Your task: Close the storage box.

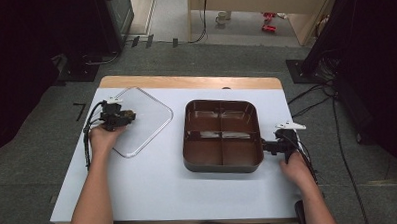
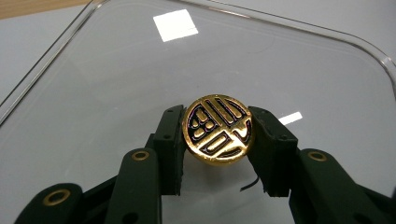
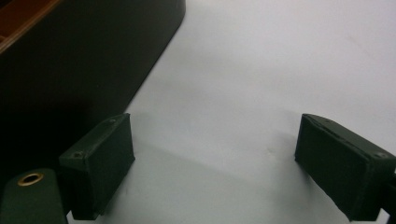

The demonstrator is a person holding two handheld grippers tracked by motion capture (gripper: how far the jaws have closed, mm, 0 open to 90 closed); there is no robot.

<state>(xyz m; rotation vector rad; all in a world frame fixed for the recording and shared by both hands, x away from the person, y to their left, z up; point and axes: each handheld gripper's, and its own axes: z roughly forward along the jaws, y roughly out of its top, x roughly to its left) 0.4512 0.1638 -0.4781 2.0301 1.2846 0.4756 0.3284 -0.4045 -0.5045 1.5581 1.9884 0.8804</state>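
White table (image 1: 154,188), clear rounded lid (image 2: 116,70) flat; left gripper (image 2: 217,140) clamps round gold knob (image 2: 217,129); right gripper (image 3: 215,163) jaws apart beside brown four-part box (image 1: 222,133).

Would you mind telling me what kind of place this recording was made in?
Probably a lab or studio set up for recording: a white table on grey carpet, dark equipment stands with loose cables around it, and a hand-held gripper in each hand.

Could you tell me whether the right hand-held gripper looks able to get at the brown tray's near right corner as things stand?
Probably yes: the right hand-held gripper sits open right beside the brown tray, with bare white table between its jaws.
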